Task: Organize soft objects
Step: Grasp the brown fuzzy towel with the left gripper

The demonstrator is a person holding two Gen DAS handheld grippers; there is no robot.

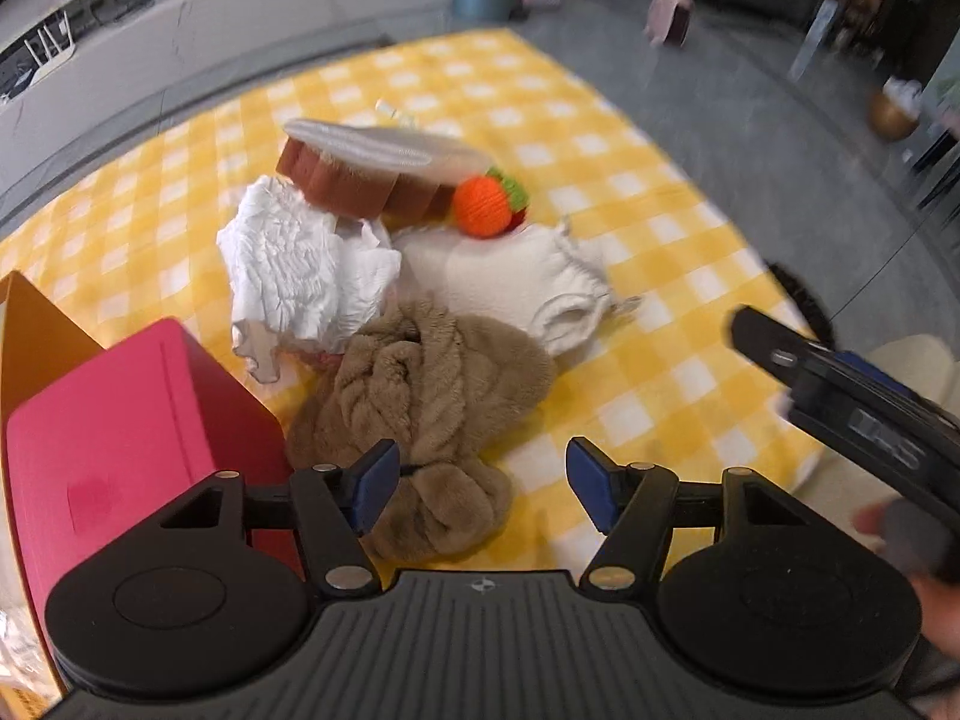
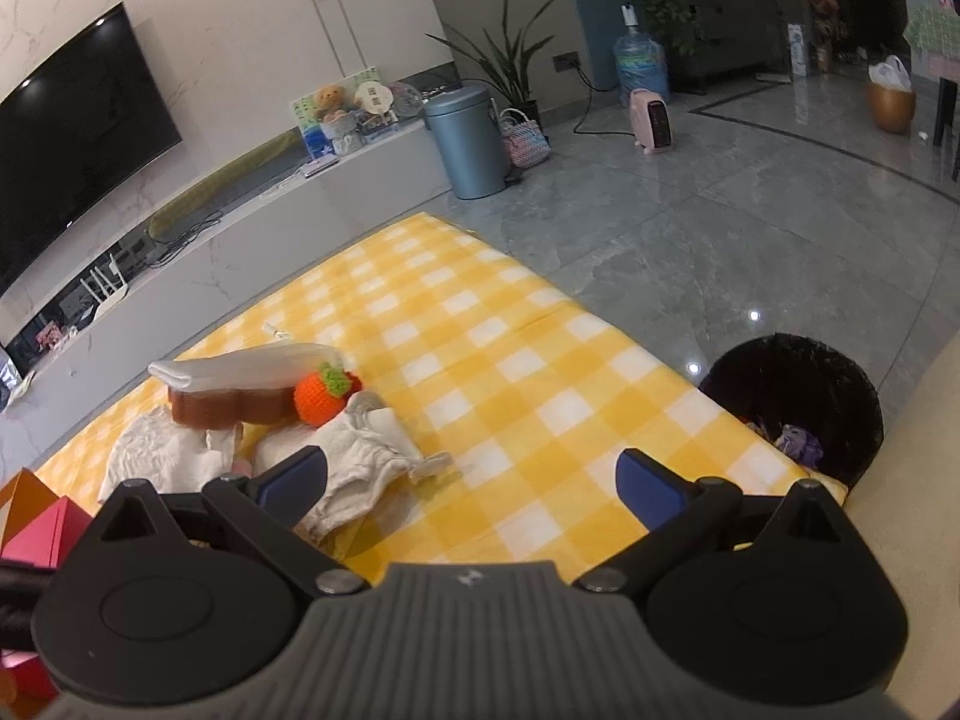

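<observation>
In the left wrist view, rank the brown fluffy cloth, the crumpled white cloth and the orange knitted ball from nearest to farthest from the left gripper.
From the left gripper:
1. Brown fluffy cloth, right at its fingertips.
2. Crumpled white cloth, beyond, to the left.
3. Orange knitted ball, farthest, by the brown sponge.

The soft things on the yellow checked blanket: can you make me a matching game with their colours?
Things:
1. knitted ball
2. fuzzy cloth
3. crumpled cloth
4. box

Colours:
a. white
b. pink
c. orange with a green top
d. light brown

Right pairs: 1-c, 2-d, 3-a, 4-b
</observation>
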